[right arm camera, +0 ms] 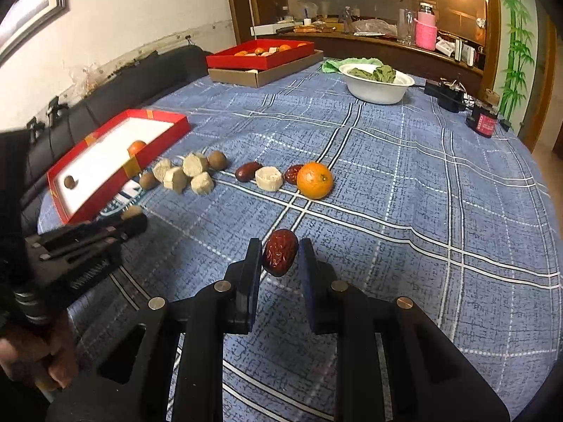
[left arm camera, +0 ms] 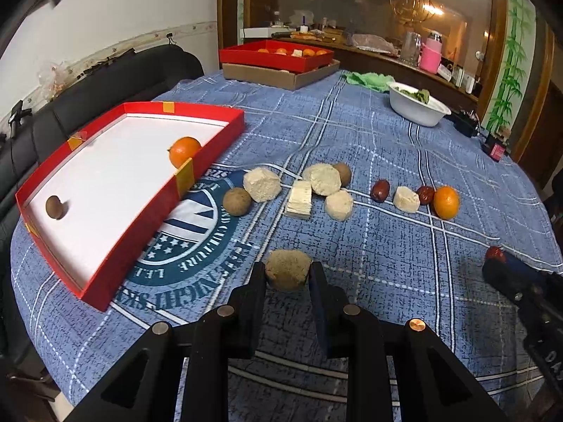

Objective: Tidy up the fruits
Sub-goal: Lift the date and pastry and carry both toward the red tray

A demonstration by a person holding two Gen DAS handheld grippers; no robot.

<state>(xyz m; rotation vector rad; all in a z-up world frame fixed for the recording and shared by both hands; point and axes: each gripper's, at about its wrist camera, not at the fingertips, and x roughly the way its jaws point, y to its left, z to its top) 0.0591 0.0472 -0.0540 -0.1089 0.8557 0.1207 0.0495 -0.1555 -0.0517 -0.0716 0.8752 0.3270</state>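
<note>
My left gripper (left arm camera: 288, 270) is shut on a round brown fruit (left arm camera: 288, 269), held just above the blue tablecloth. My right gripper (right arm camera: 280, 251) is shut on a red date (right arm camera: 279, 252); it also shows at the right edge of the left wrist view (left arm camera: 496, 254). A red tray (left arm camera: 225, 130) at the left holds an orange (left arm camera: 183, 150) and a brown fruit (left arm camera: 55, 206). On the cloth lie a row of pale cakes (left arm camera: 261, 183), brown fruits (left arm camera: 237, 201), two dates (left arm camera: 381, 190) and an orange (left arm camera: 446, 202).
A second red tray (left arm camera: 274, 57) with oranges sits on a cardboard box at the far side. A white bowl (left arm camera: 418, 105) of greens and a green cloth (left arm camera: 369, 79) lie at the back right. A black sofa (left arm camera: 105, 81) runs along the left.
</note>
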